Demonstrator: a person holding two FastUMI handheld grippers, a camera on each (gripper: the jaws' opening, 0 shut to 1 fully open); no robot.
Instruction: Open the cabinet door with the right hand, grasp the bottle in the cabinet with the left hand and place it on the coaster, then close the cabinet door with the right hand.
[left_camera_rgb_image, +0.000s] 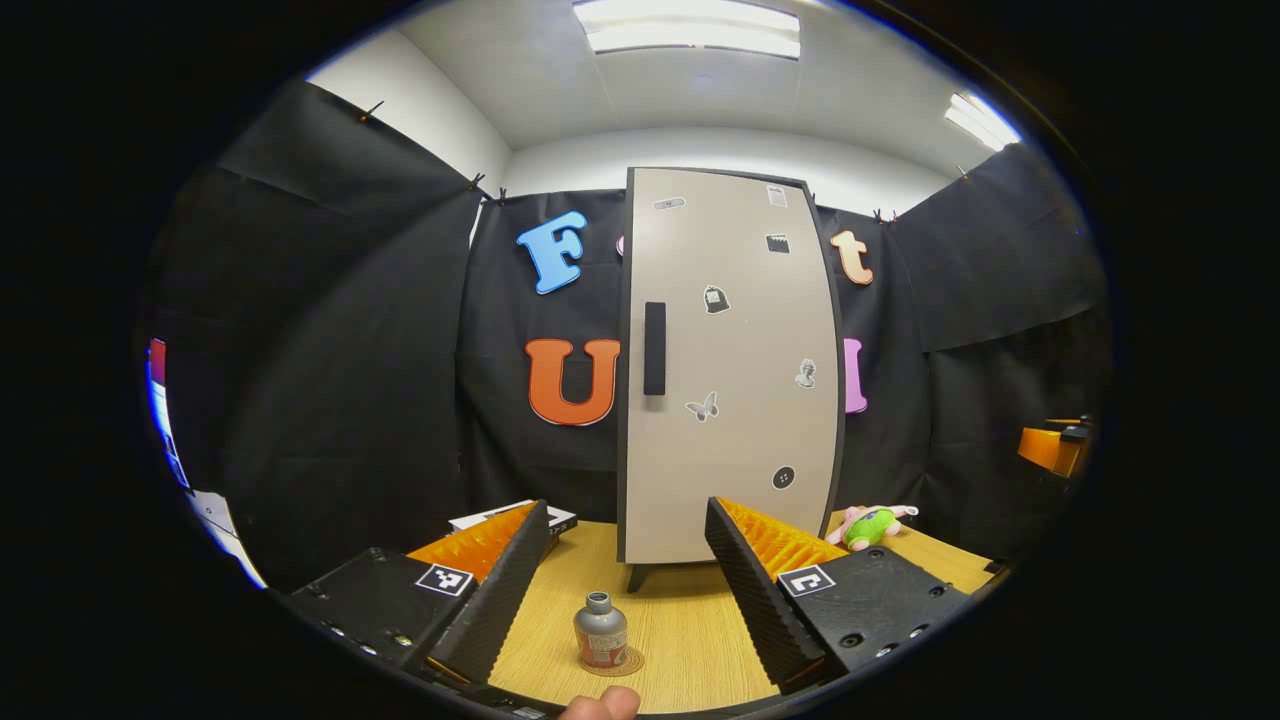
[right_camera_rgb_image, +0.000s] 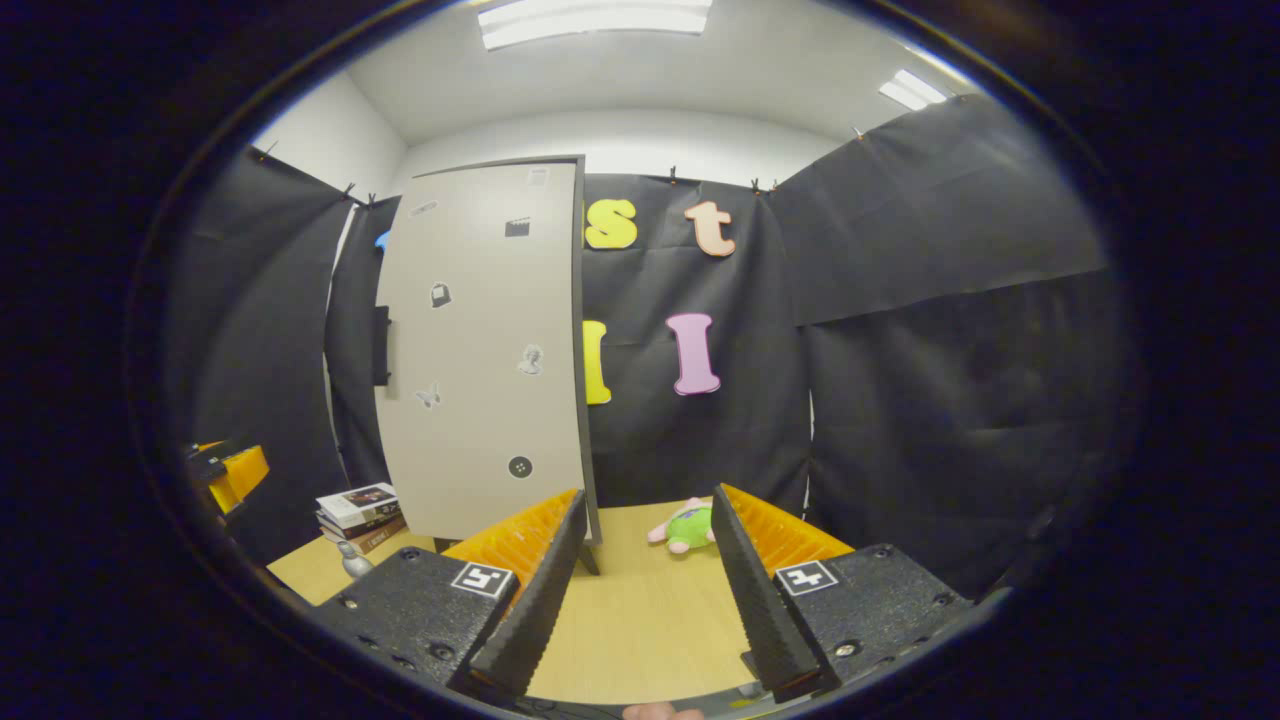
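In the left gripper view, your left gripper (left_camera_rgb_image: 625, 590) is wide open and holds nothing. The bottle (left_camera_rgb_image: 600, 632) stands upright between its fingers, at about 6 o'clock of the view, on the coaster (left_camera_rgb_image: 625, 662), which shows as a thin round edge under it. Behind, at 12 o'clock from the bottle, the cabinet (left_camera_rgb_image: 735, 370) has its door shut, with the dark handle (left_camera_rgb_image: 654, 348) on its left edge. A toy (left_camera_rgb_image: 868, 526) lies on the table (left_camera_rgb_image: 690, 630) at 3 o'clock of the cabinet's foot.

In the right gripper view, your right gripper (right_camera_rgb_image: 640, 590) is also wide open and empty, above the table, and the cabinet stands at 10 o'clock from it. The books (right_camera_rgb_image: 358, 512) lie at the far left.

To my judgement the task looks nearly finished. The risks are small: if you lower or swing the left gripper, a finger can knock the bottle off the coaster, because it stands so near. If the door is not fully latched, it may swing back; I cannot tell this from here.
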